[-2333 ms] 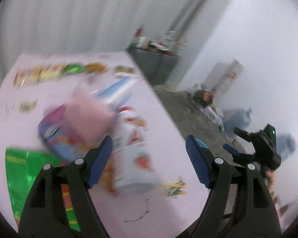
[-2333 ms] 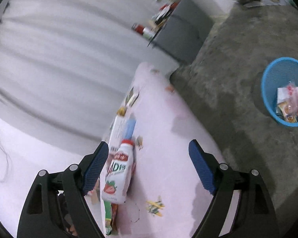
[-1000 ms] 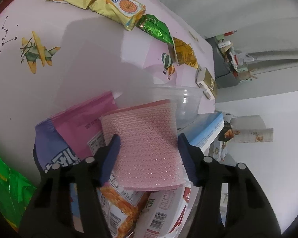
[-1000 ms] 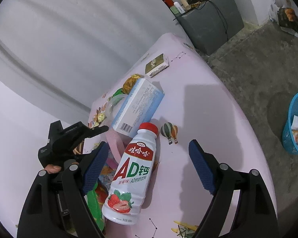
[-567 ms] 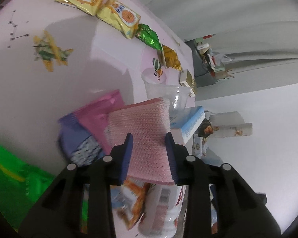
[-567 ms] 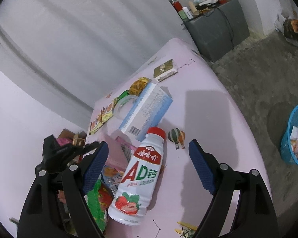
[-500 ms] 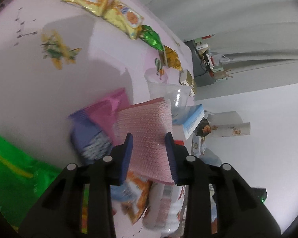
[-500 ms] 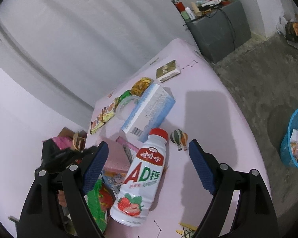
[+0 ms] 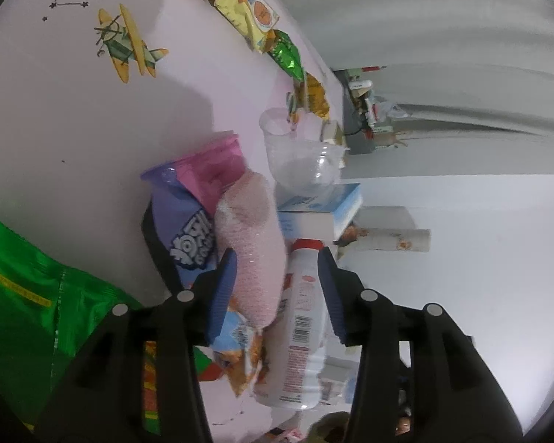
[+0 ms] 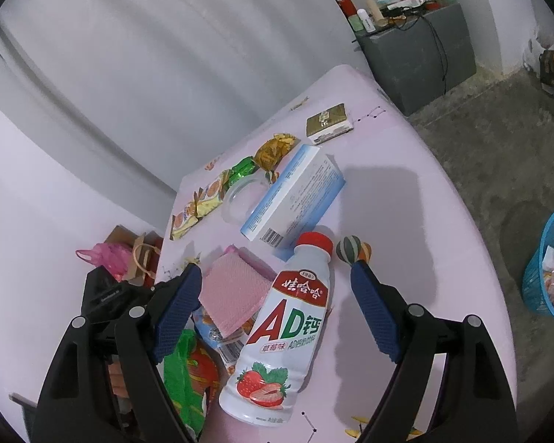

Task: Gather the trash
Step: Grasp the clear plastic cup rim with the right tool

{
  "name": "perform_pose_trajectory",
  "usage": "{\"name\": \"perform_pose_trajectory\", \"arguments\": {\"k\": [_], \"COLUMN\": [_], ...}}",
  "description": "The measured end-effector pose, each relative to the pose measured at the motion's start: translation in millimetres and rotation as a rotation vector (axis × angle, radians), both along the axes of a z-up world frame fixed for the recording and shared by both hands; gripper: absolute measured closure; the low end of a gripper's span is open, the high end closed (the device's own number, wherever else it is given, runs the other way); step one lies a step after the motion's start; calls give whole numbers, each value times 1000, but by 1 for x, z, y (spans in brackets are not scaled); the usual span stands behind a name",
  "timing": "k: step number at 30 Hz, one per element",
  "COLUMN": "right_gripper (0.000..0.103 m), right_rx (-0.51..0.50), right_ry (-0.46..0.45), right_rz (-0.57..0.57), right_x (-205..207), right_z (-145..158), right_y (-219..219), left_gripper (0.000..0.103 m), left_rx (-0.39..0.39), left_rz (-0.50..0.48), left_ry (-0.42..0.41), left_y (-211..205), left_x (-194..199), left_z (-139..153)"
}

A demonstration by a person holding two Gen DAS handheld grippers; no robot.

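Note:
A pink foam sheet (image 9: 251, 243) lies curled on a pile of snack bags on the pink table (image 9: 74, 129). My left gripper (image 9: 277, 258) is around it and its jaws are opening. The sheet touches the left pad, and a gap shows at the right pad. Just right of the sheet lies a white AD bottle (image 9: 299, 325) with a red cap. In the right wrist view my right gripper (image 10: 273, 277) hovers open over the bottle (image 10: 288, 332), with nothing between its fingers. The foam sheet (image 10: 232, 291) sits left of the bottle.
A blue-white box (image 10: 295, 199) and a clear cup (image 10: 240, 195) lie beyond the bottle. Snack packets (image 9: 247, 18) line the far edge. A green bag (image 9: 37, 295) is near me. On the floor at the right a blue basket (image 10: 550, 265) holds trash.
The left jaws squeezed the pink sheet, bowing it into a curl, then parted again. The left gripper drew in over the pile. The right gripper drifted slightly, still wide open.

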State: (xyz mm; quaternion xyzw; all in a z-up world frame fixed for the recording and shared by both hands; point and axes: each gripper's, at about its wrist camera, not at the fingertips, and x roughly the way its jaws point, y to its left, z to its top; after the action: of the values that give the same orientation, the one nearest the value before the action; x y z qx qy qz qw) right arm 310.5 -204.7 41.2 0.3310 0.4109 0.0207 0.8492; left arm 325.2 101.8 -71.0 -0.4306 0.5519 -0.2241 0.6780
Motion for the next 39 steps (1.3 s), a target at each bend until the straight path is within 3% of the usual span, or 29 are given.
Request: {"name": "perform_pose_trajectory", "arguments": {"k": [2, 11, 16, 21, 24, 27, 31, 33, 39], "right_gripper": [22, 22, 22, 22, 22, 22, 23, 31, 42], "right_rx": [-5, 14, 19, 2, -3, -13, -59, -80, -79], "right_ry": [-4, 3, 7, -4, -26, -14, 93, 184, 443], "right_rz": [-2, 3, -8, -4, 39, 156, 290, 335, 319], "right_x": [0, 0, -2, 1, 15, 49, 114, 149, 215], "right_z": [2, -5, -7, 1, 18, 33, 32, 20, -39], "right_y": [0, 5, -1, -3, 5, 26, 66, 85, 106], "left_gripper": [55, 55, 64, 70, 71, 72, 72, 72, 73], "left_rx": [52, 116, 203, 218, 225, 232, 227, 228, 209], "left_rz": [-1, -9, -16, -15, -18, -16, -17, -14, -7], "left_ry": [3, 35, 30, -9, -30, -47, -72, -77, -76], "left_y": [-1, -14, -18, -13, -10, -9, -6, -4, 2], "left_x": [0, 16, 18, 12, 7, 2, -4, -6, -14], "left_z": [-1, -18, -25, -19, -12, -6, -1, 0, 0]}}
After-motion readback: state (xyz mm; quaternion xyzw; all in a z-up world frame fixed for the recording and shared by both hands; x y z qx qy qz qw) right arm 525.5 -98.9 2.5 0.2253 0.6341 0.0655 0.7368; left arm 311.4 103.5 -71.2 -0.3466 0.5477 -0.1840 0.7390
